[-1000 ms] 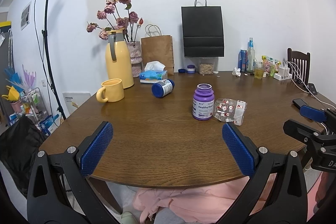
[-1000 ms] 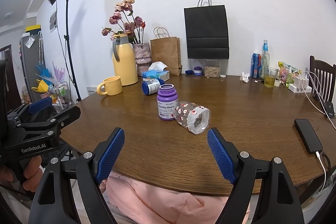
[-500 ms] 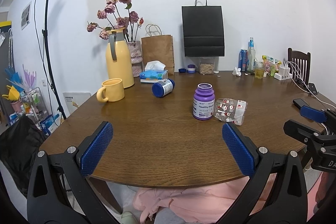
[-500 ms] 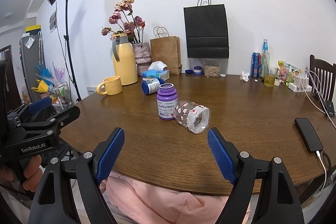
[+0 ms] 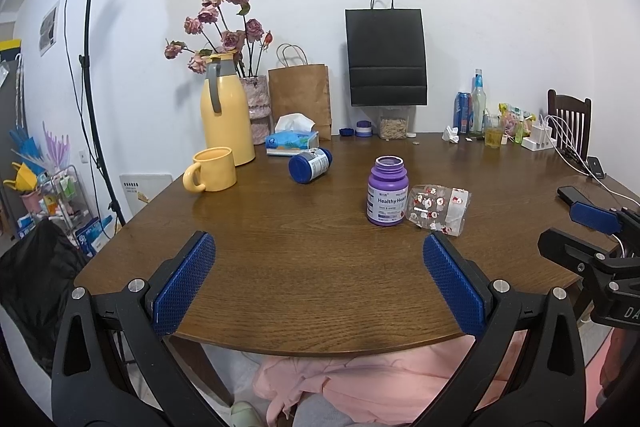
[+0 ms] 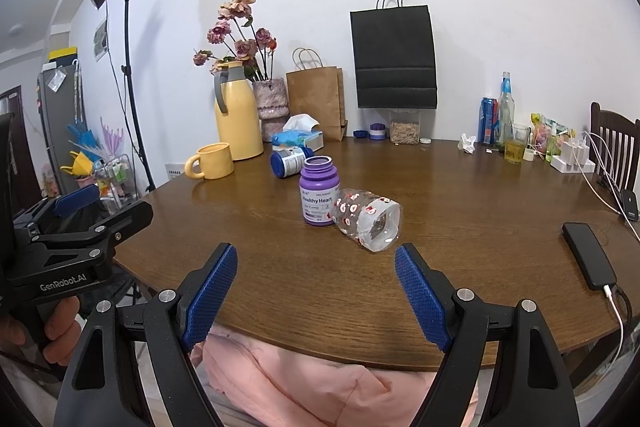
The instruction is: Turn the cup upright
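A clear glass cup with red and white prints (image 6: 366, 219) lies on its side on the brown table (image 6: 460, 211), its mouth toward me, touching or nearly touching an upright purple bottle (image 6: 319, 196). It also shows in the left wrist view (image 5: 438, 204), right of the purple bottle (image 5: 387, 191). My right gripper (image 6: 316, 287) is open and empty over the table's near edge, short of the cup. My left gripper (image 5: 319, 277) is open and empty over the near edge, left of the cup.
A blue-capped bottle (image 5: 310, 165) lies on its side. A yellow mug (image 5: 210, 169) and yellow thermos (image 5: 226, 111) stand at the left. Bags, a tissue box (image 5: 292, 139), drinks and a charger line the back. A black phone (image 6: 589, 255) lies at right.
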